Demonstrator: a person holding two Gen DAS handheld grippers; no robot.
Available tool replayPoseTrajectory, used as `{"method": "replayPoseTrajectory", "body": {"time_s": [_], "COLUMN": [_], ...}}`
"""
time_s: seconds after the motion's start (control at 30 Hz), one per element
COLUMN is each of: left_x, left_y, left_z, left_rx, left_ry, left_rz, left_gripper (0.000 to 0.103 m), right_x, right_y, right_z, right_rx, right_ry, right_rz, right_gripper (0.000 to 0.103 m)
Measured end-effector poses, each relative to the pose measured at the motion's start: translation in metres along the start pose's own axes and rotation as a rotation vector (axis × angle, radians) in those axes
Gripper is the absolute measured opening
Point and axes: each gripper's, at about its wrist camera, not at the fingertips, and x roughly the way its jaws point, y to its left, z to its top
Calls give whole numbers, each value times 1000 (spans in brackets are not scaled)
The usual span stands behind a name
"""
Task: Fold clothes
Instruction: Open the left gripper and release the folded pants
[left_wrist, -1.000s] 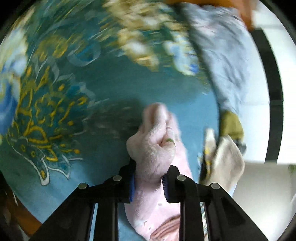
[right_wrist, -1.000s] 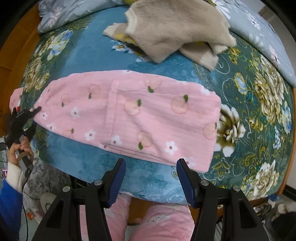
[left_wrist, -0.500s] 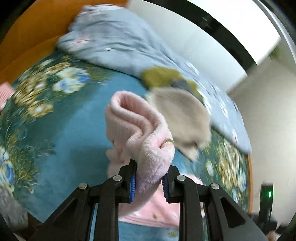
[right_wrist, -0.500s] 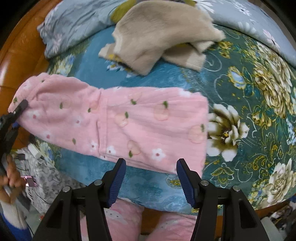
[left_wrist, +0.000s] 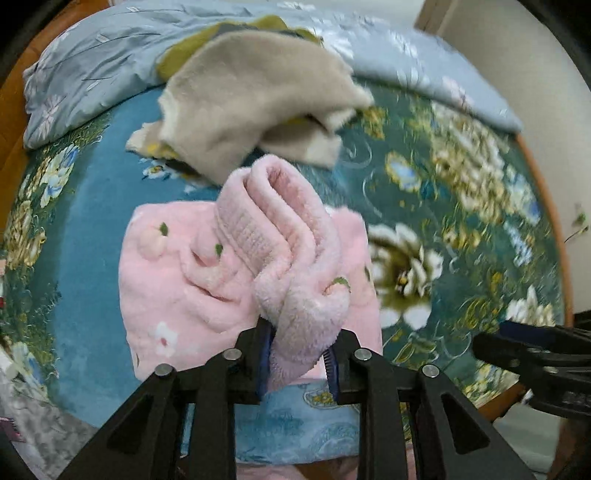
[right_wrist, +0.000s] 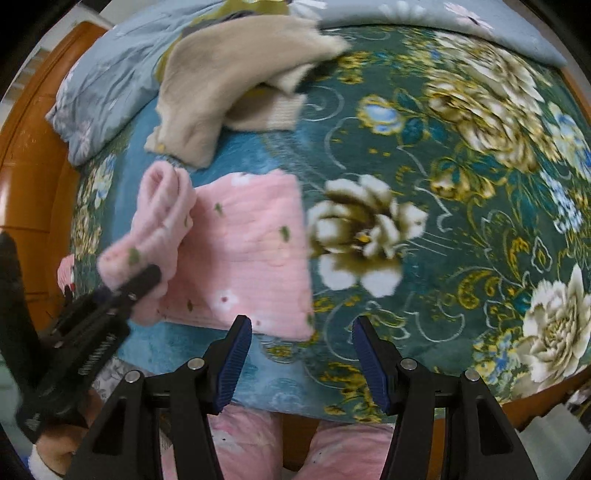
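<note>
A pink fleece garment (left_wrist: 177, 288) printed with flowers and peaches lies on the teal floral bedspread (left_wrist: 461, 206). My left gripper (left_wrist: 297, 360) is shut on a bunched end of it, lifted and carried over the flat part. From the right wrist view that raised end (right_wrist: 159, 218) hangs above the folded pink garment (right_wrist: 247, 251), with the left gripper (right_wrist: 147, 277) clamped on it. My right gripper (right_wrist: 301, 354) is open and empty near the bed's front edge, just beyond the garment's lower right corner.
A beige fleece garment (left_wrist: 255, 92) is heaped at the back, beside a grey-blue floral quilt (left_wrist: 96, 62). An orange wooden bed frame (right_wrist: 33, 155) runs along the left. The person's pink-trousered legs (right_wrist: 240, 443) show under the front edge.
The left gripper has swung the held pink end across and over the rest of the garment, halving its spread. The right gripper has stayed open near the front edge.
</note>
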Motion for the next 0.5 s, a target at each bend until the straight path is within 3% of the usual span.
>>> {"method": "replayPoseTrajectory", "body": {"time_s": [0.07,0.17,0.3,0.5], "left_x": [7,11,-2,-23], "left_y": [-7,-5,34,94], "left_z": [-1,-6,-13,-24], "left_rx": [-12,-64,-190,-379], "left_ry": [36,76,65,48], "left_rz": [15,-37,-29,-18], "left_gripper": [39,44,57,57], "right_x": [-3,-5,-2,17], "right_y": [-9,-17,-25,-23], "right_z": [-2,-3,-3,2], "right_rx": [14,34,60,98], "right_ry": [-7,-17,-19,5], "right_rz": [4,15,31,108], "right_gripper": [61,61,61,61]}}
